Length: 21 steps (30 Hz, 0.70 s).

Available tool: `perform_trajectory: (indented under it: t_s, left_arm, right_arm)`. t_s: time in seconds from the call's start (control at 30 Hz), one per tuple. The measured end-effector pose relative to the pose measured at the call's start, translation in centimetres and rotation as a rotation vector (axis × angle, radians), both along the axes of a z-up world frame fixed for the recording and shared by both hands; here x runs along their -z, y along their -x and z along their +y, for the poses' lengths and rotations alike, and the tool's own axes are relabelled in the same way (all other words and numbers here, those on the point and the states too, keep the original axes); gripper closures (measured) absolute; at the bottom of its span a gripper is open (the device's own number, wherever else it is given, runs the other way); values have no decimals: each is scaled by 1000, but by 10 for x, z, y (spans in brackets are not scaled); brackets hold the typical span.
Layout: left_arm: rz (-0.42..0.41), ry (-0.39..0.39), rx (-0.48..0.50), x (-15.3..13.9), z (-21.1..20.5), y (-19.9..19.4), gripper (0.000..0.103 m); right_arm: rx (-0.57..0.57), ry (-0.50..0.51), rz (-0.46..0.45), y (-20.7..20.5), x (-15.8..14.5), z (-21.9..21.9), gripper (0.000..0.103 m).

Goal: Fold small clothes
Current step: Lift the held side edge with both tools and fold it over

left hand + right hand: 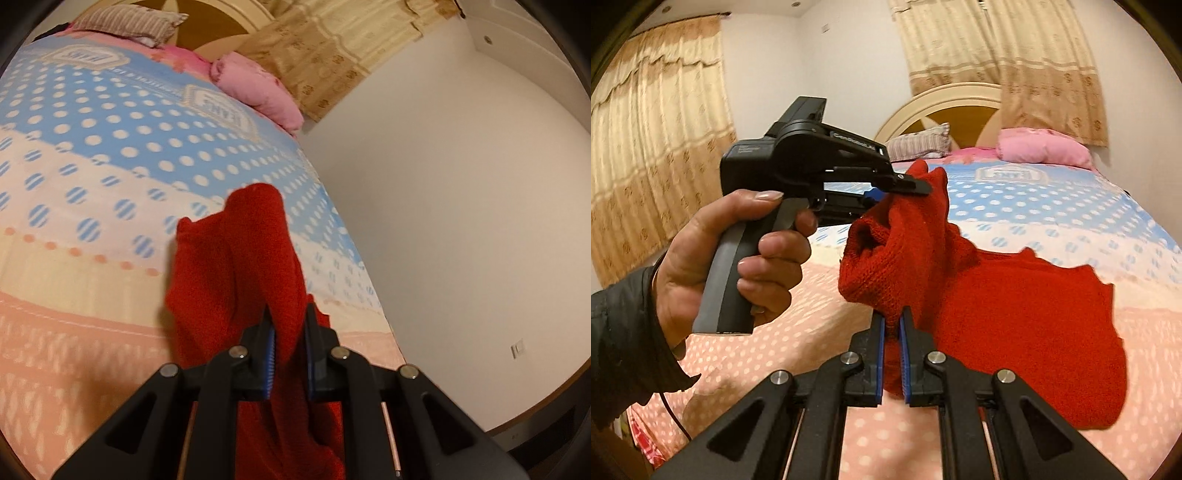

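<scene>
A red knitted garment (1015, 314) hangs lifted above the bed, one part trailing down to the right onto the sheet. My right gripper (893, 317) is shut on a bunched edge of it near the bottom middle of the right wrist view. My left gripper (923, 186), held by a hand (738, 258) in a dark sleeve, is shut on another part of the same red garment up and to the left. In the left wrist view the red garment (236, 266) drapes forward from between the pads of the left gripper (290, 314).
The bed (92, 155) carries a sheet with blue, white and peach dotted bands. A pink pillow (258, 88) and a striped pillow (125, 24) lie at the headboard (960, 110). Curtains (657, 147) hang on the walls. A white wall (461, 184) stands beside the bed.
</scene>
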<state>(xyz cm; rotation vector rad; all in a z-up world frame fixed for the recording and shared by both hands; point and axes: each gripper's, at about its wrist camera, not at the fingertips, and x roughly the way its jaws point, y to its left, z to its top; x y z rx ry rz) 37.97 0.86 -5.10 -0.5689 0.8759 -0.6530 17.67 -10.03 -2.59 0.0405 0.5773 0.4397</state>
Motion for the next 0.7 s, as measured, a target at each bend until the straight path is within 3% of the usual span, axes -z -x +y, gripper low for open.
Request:
perform_trajectory:
  t_s: [0.4, 0.7]
  left_arm:
    - [-13, -26, 94, -1, -71, 6, 90]
    - [-14, -124, 150, 21, -126, 2, 90]
  right_arm:
    - [91, -77, 20, 19, 0, -58, 96]
    - [191, -149, 80, 31, 20, -108, 96]
